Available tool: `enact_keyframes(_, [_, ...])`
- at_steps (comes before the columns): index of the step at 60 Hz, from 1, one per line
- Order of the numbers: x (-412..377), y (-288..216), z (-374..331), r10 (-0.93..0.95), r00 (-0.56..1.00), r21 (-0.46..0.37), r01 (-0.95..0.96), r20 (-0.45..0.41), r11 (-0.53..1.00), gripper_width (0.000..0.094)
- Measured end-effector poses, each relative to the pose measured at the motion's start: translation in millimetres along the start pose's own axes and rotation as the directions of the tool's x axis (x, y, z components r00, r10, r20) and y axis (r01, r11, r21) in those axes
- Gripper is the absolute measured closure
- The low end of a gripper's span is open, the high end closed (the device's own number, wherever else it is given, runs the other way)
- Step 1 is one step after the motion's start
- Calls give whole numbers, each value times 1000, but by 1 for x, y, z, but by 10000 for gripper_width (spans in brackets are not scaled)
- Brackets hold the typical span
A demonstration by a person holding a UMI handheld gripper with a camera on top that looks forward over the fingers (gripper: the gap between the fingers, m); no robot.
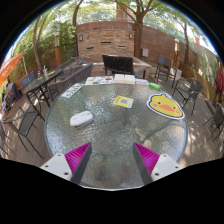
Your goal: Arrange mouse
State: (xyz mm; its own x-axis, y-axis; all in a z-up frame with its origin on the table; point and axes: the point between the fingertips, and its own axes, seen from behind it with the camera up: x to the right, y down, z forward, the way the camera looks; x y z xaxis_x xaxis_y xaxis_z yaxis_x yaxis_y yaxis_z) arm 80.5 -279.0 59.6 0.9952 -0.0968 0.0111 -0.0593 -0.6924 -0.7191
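A white mouse [81, 118] lies on the round glass table [110, 135], left of middle, well beyond my fingers and to their left. A round yellow mouse pad with a red rim [165, 105] lies on the table's right side. My gripper [112, 160] hovers over the table's near edge, open, with nothing between its magenta pads [78, 156].
A small yellow-green card [123, 101] lies at the table's middle. Papers or books [110, 80] and a green item [155, 87] lie at the far edge. Metal chairs [25, 110] stand around the table. A black grill and a brick wall [105, 40] stand behind.
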Motion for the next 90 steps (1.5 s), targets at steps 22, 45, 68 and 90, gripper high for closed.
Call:
enact_keyframes(22, [-140,-46,116,-43,994,131,30,99,991,79])
enact_keyframes(45, [-157,-76,177,-58,995,93,50,76,994,130])
enact_keyframes(68, [-157,-77,185,-209,969,102,196,134,975,540])
enact_keyframes(90, [-107,-243,86,-150,960,371,53,238,927,591])
